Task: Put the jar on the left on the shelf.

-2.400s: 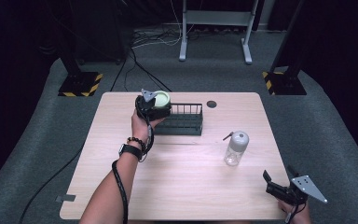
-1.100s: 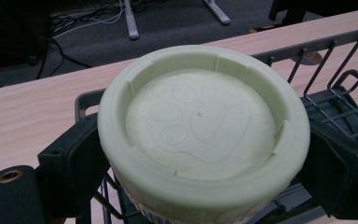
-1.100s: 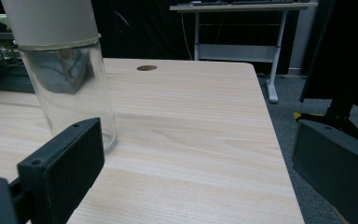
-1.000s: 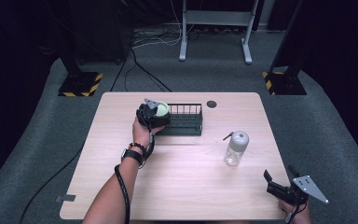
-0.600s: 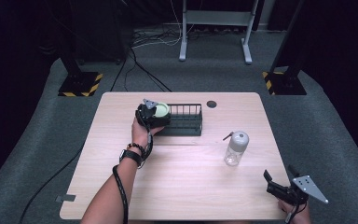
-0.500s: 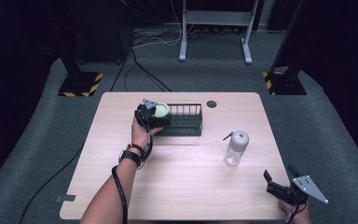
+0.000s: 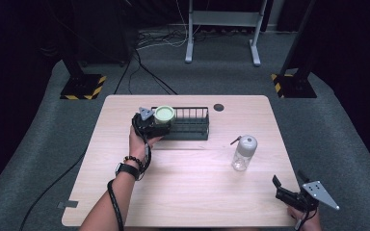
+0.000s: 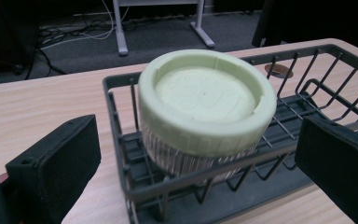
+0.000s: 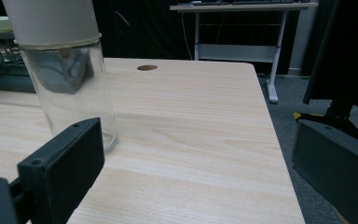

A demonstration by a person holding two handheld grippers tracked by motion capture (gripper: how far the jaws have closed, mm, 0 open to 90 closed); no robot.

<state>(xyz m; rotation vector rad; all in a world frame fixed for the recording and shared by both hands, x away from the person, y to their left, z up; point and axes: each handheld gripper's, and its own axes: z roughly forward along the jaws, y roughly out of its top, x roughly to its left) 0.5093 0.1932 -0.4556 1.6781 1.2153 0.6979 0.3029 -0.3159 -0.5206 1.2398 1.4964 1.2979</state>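
Observation:
A ribbed clear jar with a pale green lid [image 7: 164,114] [image 8: 207,107] stands in the left end of a black wire rack [image 7: 192,126] [image 8: 121,140] at the table's back middle. My left gripper [image 7: 162,126] [image 8: 196,149] is open. Its jaws stand wide on either side of the rack's end and touch nothing. A clear bottle with a grey cap [image 7: 244,153] [image 9: 63,70] stands upright right of centre. At the table's front right corner my right gripper [image 7: 287,177] [image 9: 196,158] is open and holds nothing, with the bottle ahead of its left jaw.
A round cable hole [image 7: 218,107] [image 9: 147,67] lies behind the rack's right end. The table's right edge [image 9: 279,154] is close to the right gripper. On the floor behind stand a metal desk frame [image 7: 221,29] and stands with striped bases [image 7: 82,89].
The left hand brought the green-lidded jar down and nearer, into the rack's left end, then stayed almost still. The right gripper has not moved.

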